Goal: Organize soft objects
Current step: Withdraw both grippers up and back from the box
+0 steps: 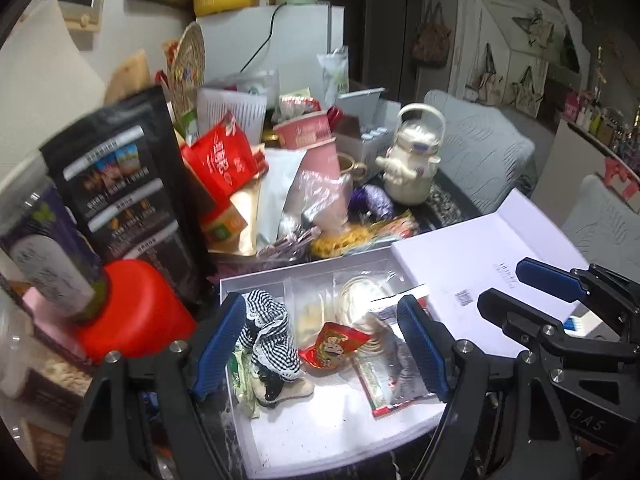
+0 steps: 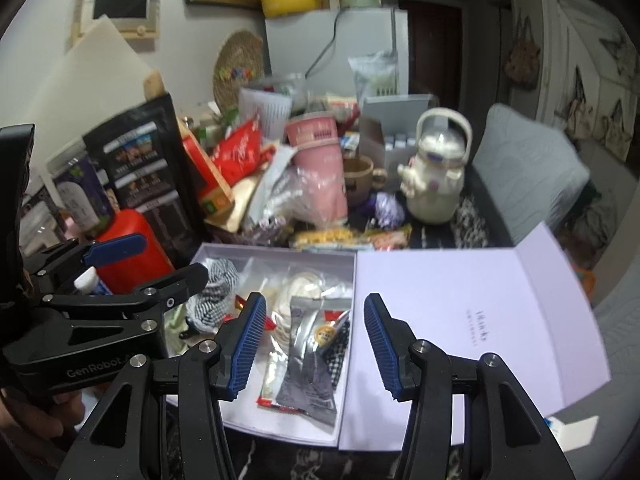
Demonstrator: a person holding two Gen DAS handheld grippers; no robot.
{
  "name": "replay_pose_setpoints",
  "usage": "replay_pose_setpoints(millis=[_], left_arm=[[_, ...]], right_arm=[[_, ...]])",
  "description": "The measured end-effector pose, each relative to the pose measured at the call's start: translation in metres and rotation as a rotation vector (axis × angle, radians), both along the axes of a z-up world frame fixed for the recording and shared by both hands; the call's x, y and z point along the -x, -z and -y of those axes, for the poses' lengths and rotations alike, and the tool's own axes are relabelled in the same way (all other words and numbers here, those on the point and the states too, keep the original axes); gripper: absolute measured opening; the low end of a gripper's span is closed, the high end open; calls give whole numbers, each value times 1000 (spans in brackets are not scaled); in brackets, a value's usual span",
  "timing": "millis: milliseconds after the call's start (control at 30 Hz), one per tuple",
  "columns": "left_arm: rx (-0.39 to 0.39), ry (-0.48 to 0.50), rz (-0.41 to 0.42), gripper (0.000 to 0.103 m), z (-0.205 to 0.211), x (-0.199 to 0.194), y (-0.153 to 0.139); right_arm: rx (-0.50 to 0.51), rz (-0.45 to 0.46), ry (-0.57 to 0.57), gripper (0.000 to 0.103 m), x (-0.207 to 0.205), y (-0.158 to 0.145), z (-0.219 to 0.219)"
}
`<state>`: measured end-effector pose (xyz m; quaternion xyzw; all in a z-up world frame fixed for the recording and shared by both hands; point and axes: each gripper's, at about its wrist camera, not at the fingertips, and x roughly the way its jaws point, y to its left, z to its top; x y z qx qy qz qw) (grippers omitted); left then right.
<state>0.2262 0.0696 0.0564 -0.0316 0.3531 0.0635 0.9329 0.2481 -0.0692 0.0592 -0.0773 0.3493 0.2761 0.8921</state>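
A pale lilac box (image 1: 320,436) (image 2: 280,424) lies open on the table, its lid (image 1: 480,264) (image 2: 460,308) folded flat to the right. Inside lie a black-and-white checked cloth (image 1: 272,332) (image 2: 212,296), a red snack packet (image 1: 332,346), a silver foil packet (image 2: 310,364) (image 1: 400,364) and clear bags. My left gripper (image 1: 324,344) is open and empty just above the box, also seen from the side in the right wrist view (image 2: 148,260). My right gripper (image 2: 316,344) is open and empty over the box's right edge; it shows over the lid in the left wrist view (image 1: 512,284).
Behind the box is a crowded heap: a black pouch (image 1: 132,184), a red canister (image 1: 136,312), red bags (image 1: 220,160), pink cups (image 1: 316,148), a cream kettle (image 1: 412,164) (image 2: 436,168). Grey cushioned chairs (image 2: 528,168) stand right.
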Motion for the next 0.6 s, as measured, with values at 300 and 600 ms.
replay_pose_setpoints(millis=[300,600], left_arm=[[-34,4,109,78,12,40,-48],[-33,34,192,81,23,88,-84]], right_arm=[[-47,129,-5,57,44,-49,16],[-97,253,-7,64,94,-85,33]])
